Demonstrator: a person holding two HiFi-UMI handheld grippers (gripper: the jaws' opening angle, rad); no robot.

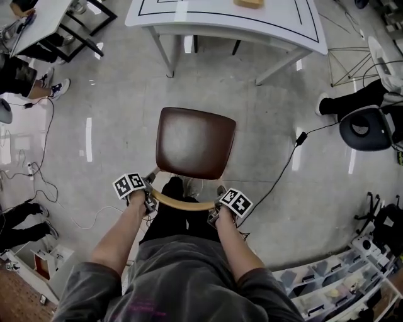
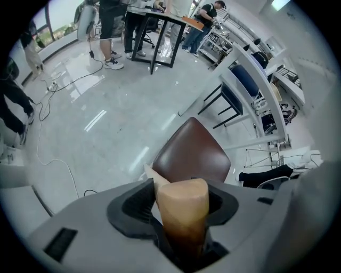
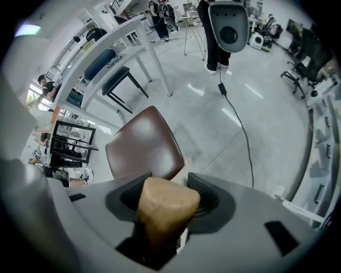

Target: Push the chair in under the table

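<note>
Closest in, the left gripper point(image 1: 148, 197) and right gripper point(image 1: 218, 212) each have their fingers pinching one end of the curved wooden backrest point(image 1: 182, 203), a two-ended hold that should keep the push straight. That brown-seated chair point(image 1: 195, 141) stands on the floor point(image 1: 113, 113) well short of the white bench point(image 1: 189, 19) ahead. No writing is readable, only marker squares point(image 1: 129, 184).
</note>
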